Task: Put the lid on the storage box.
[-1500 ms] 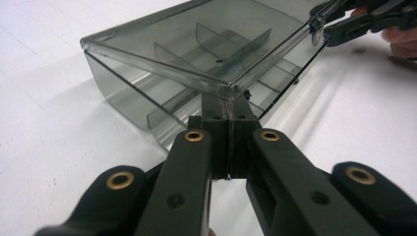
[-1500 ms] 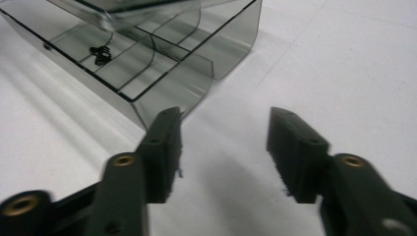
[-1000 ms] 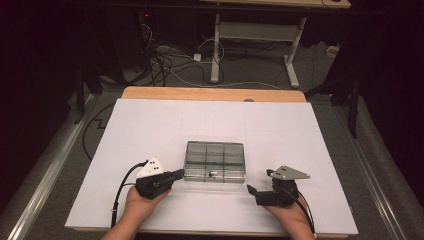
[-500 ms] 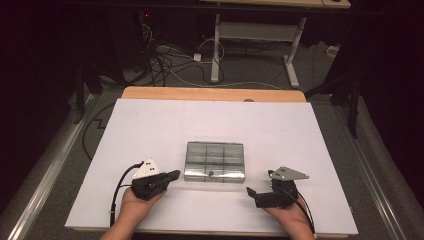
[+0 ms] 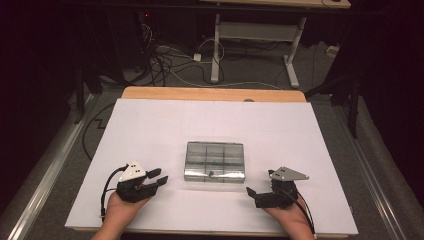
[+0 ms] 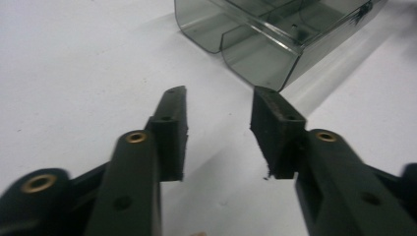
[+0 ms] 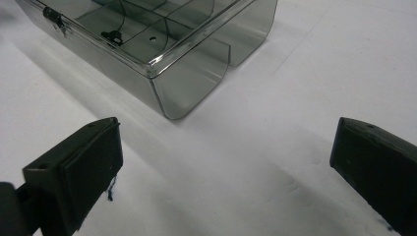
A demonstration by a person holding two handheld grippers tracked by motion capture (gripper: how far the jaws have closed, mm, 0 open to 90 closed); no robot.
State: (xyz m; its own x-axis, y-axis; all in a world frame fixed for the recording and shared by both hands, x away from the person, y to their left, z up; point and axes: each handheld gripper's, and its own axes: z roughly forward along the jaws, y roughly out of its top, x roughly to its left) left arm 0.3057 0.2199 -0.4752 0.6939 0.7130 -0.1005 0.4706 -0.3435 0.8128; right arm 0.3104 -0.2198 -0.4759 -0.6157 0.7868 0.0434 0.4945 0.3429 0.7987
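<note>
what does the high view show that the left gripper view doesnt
High view alone: both hands, the right tool with jaws wide apart, the whole clear box lying shut, the wooden table edge, floor cables. Left gripper view alone: the left tool close up, its jaws just opened, nothing between them. Both: the box corner and the white sheet.

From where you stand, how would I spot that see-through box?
Look at the white table. Near its front edge, midway between the left gripper and right gripper, sits the box. It alone is smoky clear plastic, divided into compartments, with a small dark latch.
</note>
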